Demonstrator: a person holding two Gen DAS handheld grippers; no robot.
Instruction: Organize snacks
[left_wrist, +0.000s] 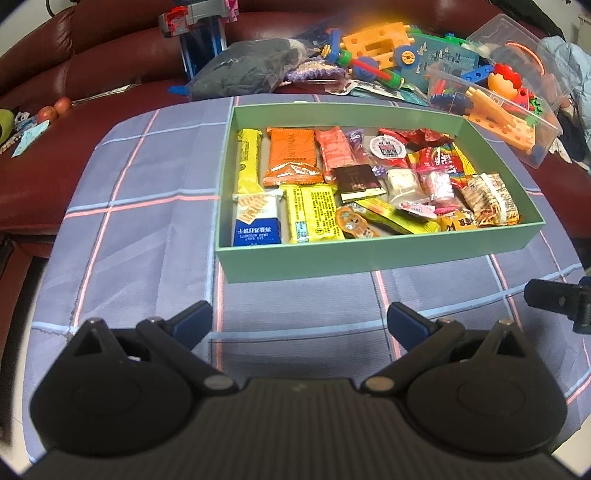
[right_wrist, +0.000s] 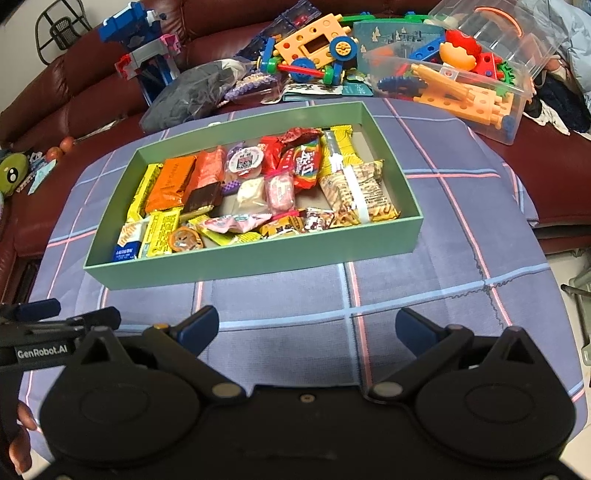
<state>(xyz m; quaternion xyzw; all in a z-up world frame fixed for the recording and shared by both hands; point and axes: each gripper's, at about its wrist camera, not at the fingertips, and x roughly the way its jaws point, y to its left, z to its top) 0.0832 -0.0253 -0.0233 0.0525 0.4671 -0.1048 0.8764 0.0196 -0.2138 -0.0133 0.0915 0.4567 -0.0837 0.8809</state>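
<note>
Now both are wide and hold nothing: the left hand-held gripper (left_wrist: 300, 322) and the right hand-held gripper (right_wrist: 308, 328) hang over the checked cloth (left_wrist: 147, 221) on the worktop. Beyond them stands a green box (left_wrist: 369, 254) full of snacks (left_wrist: 291, 157).

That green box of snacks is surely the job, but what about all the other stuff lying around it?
Part of the job: green box; snacks; left gripper; right gripper.

Just lying about: toy bin; building toys; dark bag; checked cloth; sofa.
</note>
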